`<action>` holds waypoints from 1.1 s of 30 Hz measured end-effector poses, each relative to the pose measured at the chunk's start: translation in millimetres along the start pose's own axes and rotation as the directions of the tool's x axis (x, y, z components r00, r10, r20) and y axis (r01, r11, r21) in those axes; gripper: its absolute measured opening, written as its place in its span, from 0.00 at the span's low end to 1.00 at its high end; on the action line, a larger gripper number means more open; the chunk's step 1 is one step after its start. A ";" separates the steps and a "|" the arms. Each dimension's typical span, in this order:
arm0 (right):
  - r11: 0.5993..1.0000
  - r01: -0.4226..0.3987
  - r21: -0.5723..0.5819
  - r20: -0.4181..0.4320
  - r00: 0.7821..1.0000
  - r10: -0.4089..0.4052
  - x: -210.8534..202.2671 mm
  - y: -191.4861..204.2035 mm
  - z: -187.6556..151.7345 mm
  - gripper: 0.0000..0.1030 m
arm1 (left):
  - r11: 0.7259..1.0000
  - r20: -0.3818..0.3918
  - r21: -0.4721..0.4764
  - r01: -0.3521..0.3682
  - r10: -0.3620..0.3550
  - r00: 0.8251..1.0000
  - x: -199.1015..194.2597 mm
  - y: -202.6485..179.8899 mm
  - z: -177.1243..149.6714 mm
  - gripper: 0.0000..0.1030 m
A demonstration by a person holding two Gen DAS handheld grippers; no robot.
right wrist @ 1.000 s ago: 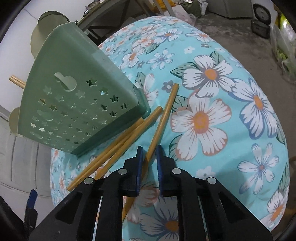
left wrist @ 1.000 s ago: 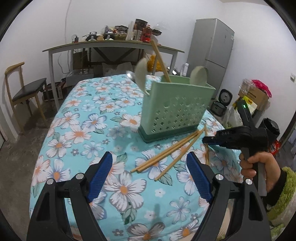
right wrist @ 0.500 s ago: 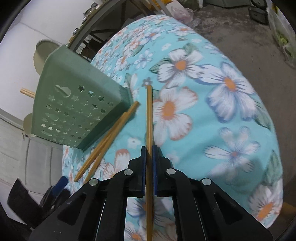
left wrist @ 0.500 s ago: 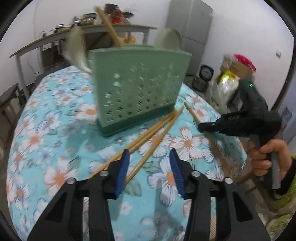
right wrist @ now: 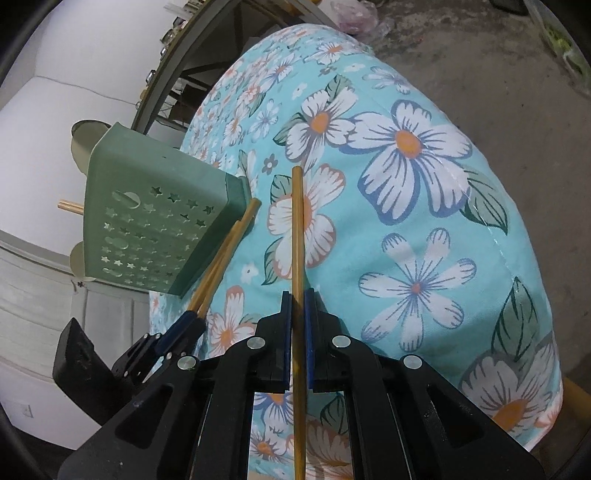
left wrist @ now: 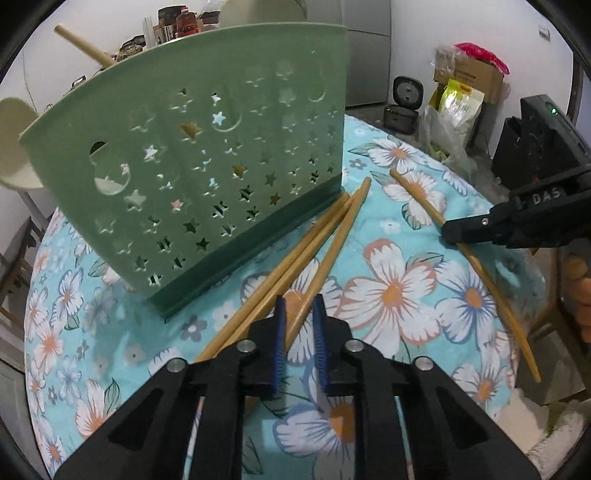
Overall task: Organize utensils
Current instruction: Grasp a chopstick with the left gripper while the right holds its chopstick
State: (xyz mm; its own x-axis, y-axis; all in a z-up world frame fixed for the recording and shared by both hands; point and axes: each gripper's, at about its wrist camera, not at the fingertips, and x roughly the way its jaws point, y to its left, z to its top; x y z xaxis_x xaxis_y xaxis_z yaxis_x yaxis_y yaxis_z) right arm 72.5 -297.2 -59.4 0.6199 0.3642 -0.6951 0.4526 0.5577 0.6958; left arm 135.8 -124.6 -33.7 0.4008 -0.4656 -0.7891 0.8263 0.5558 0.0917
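A green perforated utensil holder [left wrist: 207, 155] [right wrist: 147, 221] stands on the floral tablecloth [left wrist: 391, 295], with a chopstick [left wrist: 77, 42] and pale spoons [left wrist: 14, 147] sticking out of it. Three wooden chopsticks [left wrist: 314, 240] lie against its base. My left gripper [left wrist: 299, 306] [right wrist: 192, 317] is closing around the rightmost one [left wrist: 340, 229]; the blue pads do not press on it. My right gripper [right wrist: 297, 295] [left wrist: 452, 232] is shut on a separate chopstick [right wrist: 297, 221] [left wrist: 417, 195], which points away from me, to the right of the holder.
The tablecloth's edge drops to a concrete floor [right wrist: 517, 92] on the right. Beyond the table are a grey fridge [left wrist: 365, 48], a rice cooker [left wrist: 404, 107], boxes and bags [left wrist: 465, 85], and a cluttered desk [left wrist: 173, 26].
My left gripper has come down and in toward the holder, and its jaws have narrowed from wide to close around one chopstick. My right gripper has shut on its chopstick and swung it apart from the others.
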 end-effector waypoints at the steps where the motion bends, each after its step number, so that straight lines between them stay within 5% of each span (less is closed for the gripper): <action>1: 1.000 -0.006 0.004 -0.003 1.000 0.006 -0.4 -1.1 0.2 0.04 | 1.000 0.000 0.004 -0.002 0.002 1.000 1.0 -1.2 0.2 0.12; 9: 0.999 -0.035 0.017 -0.040 0.999 0.035 -17.8 -13.7 -12.2 0.04 | 0.998 -0.046 0.063 0.021 -0.018 0.999 -10.8 -13.7 -11.6 0.09; 16: 0.999 -0.021 -0.025 -0.075 0.997 0.019 -25.0 -9.5 -23.4 0.08 | 0.997 -0.121 -0.004 0.075 -0.075 0.990 -19.8 -2.8 -14.5 0.13; 20: 0.997 -0.005 -0.075 -0.059 0.998 0.000 -29.7 2.6 -15.6 0.27 | 0.992 -0.110 -0.026 0.123 -0.125 0.986 -22.4 -0.2 -0.5 0.20; 33: 0.987 0.074 -0.139 0.012 0.997 -0.073 0.3 14.9 37.2 0.27 | 0.984 -0.106 -0.016 0.177 -0.178 0.978 33.2 -20.7 53.7 0.21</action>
State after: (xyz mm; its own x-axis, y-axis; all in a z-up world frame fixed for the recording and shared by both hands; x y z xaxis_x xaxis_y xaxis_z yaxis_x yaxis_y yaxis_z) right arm 103.3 -316.4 -42.5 0.5929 0.3130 -0.7419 0.4039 0.6815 0.6103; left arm 153.2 -188.6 -29.2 0.2031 -0.4812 -0.8527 0.8780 0.4751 -0.0590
